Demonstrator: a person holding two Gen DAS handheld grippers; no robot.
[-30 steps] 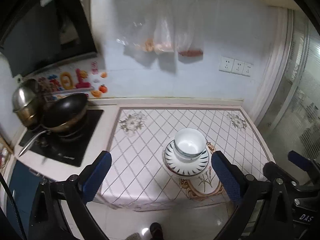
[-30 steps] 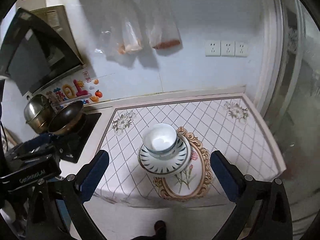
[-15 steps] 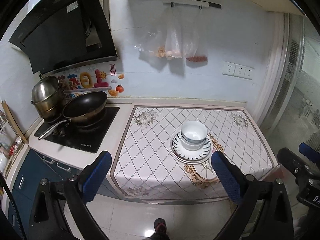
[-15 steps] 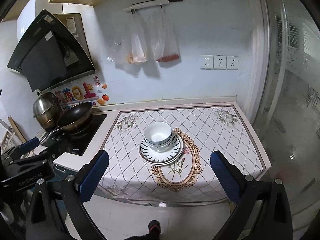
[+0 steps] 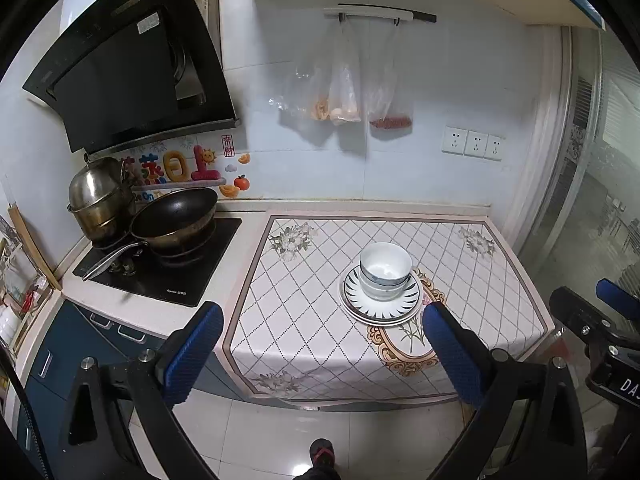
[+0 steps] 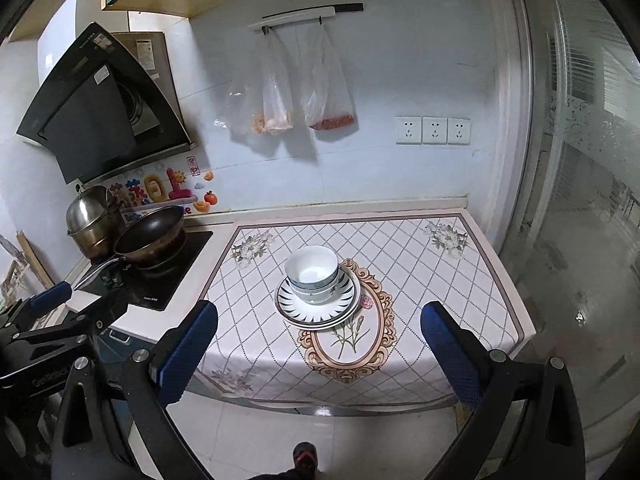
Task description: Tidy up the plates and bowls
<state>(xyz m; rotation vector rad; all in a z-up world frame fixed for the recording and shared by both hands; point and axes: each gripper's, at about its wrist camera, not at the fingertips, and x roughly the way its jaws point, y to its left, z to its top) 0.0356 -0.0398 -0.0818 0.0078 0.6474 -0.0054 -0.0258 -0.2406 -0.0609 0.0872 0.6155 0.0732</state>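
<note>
White bowls [image 5: 385,270] stand nested on stacked black-striped plates [image 5: 380,308] in the middle of the patterned tablecloth [image 5: 320,340]. The same stack shows in the right wrist view, bowls [image 6: 313,273] on plates [image 6: 316,308]. My left gripper [image 5: 320,352] is open and empty, held back from the counter's front edge, above the floor. My right gripper [image 6: 318,348] is open and empty, also back from the counter. Each gripper shows at the edge of the other's view.
A black wok [image 5: 174,218] and a steel pot [image 5: 100,200] sit on the cooktop [image 5: 160,272] at the left, under a range hood [image 5: 132,68]. Plastic bags [image 5: 344,84] hang on the wall. A glass door [image 5: 600,200] is at the right. Blue cabinets [image 5: 60,360] are below.
Both grippers have pulled back and up from the counter, so the bowl and plate stack looks smaller and farther. The stack has not moved. Both grippers stay open.
</note>
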